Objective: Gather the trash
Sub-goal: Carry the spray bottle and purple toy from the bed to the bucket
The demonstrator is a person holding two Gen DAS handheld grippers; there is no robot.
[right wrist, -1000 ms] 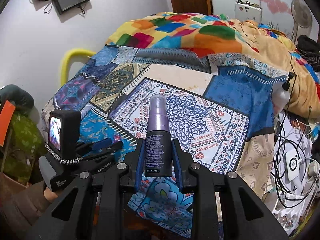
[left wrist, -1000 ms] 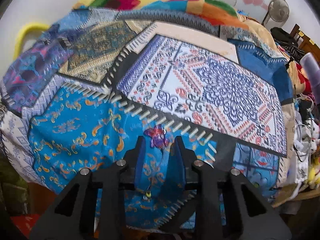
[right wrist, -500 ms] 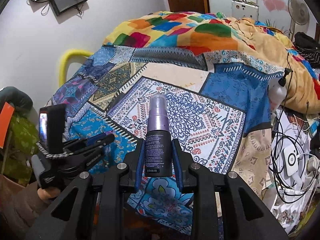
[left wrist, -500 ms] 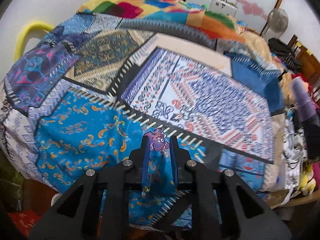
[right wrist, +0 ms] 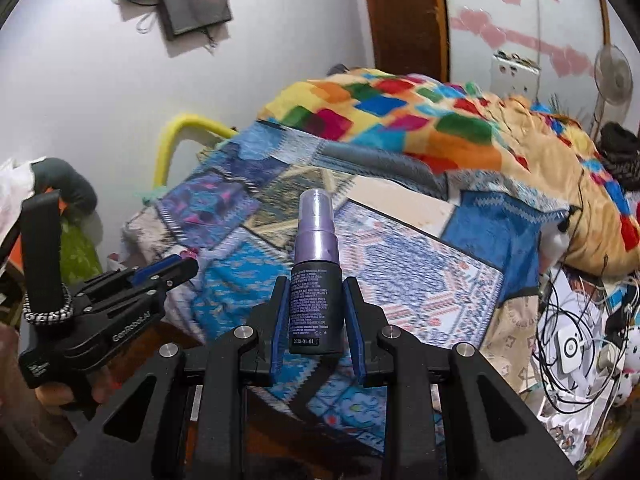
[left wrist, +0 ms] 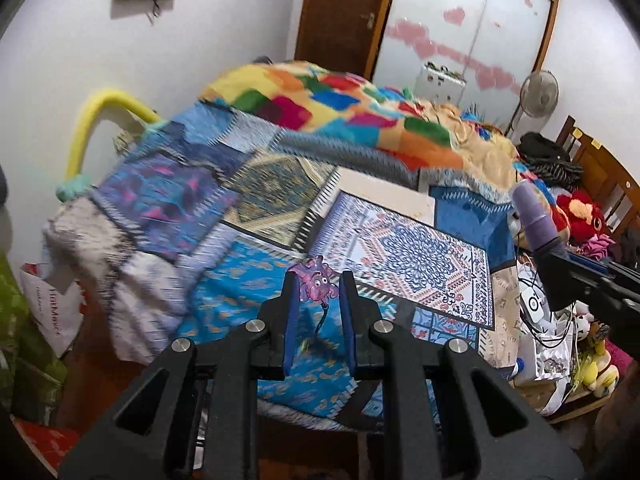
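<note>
My left gripper (left wrist: pixel 317 284) is shut on a small purple translucent plastic toy (left wrist: pixel 316 282) with a thin cord hanging below it, held in the air in front of the bed (left wrist: pixel 248 300). My right gripper (right wrist: pixel 315 286) is shut on a dark spray bottle (right wrist: pixel 316 300) with a purple cap, held upright. The bottle also shows at the right of the left wrist view (left wrist: pixel 534 220). The left gripper shows at the lower left of the right wrist view (right wrist: pixel 176 270).
The bed is covered by a blue patchwork sheet and a bright checked blanket (left wrist: pixel 340 104). A yellow rail (left wrist: pixel 100 116) stands at its left. Cables and toys (right wrist: pixel 576 340) clutter the right side. A white bag (left wrist: pixel 52 312) and a green bag (left wrist: pixel 16 340) lie at the left.
Both grippers have lifted and pulled back from the bed. The left gripper closed on the purple toy and raised it off the sheet. The bottle stays held in the right gripper.
</note>
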